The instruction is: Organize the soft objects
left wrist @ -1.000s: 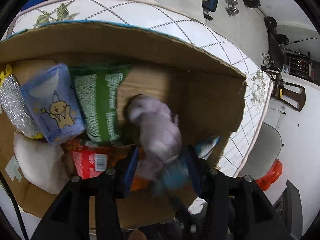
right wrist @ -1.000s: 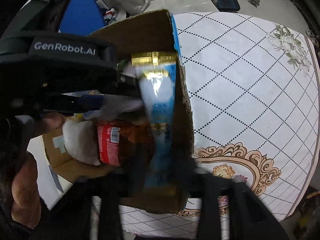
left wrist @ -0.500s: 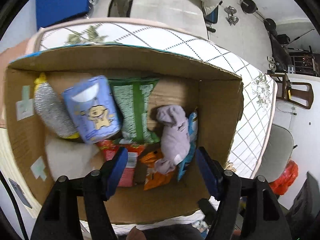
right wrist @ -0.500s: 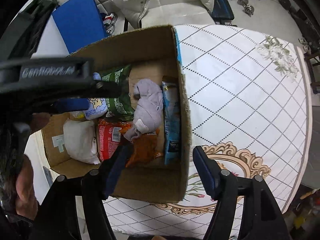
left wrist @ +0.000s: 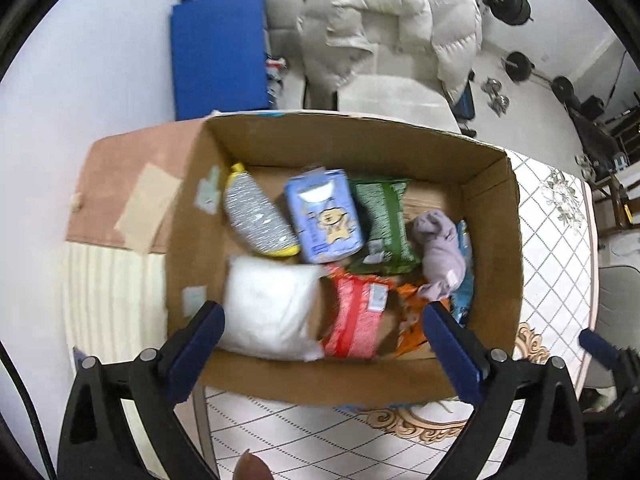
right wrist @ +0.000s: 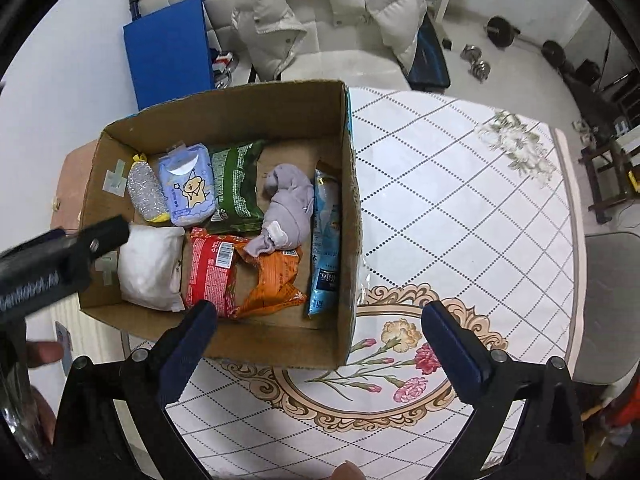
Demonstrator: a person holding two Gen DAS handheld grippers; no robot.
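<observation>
White diamond-patterned tablecloth (right wrist: 460,208), cardboard box (right wrist: 280,344), puffy jacket (right wrist: 320,8), dumbbells (right wrist: 476,62)

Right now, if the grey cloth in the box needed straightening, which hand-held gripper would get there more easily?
Probably the left hand-held gripper: it is open directly above the cardboard box, with the grey cloth just ahead. The right hand-held gripper, also open, sits over the table beside the box.

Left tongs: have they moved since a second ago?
Yes. The left tongs have pulled up and back from the box, now open and empty above its near wall.
</observation>
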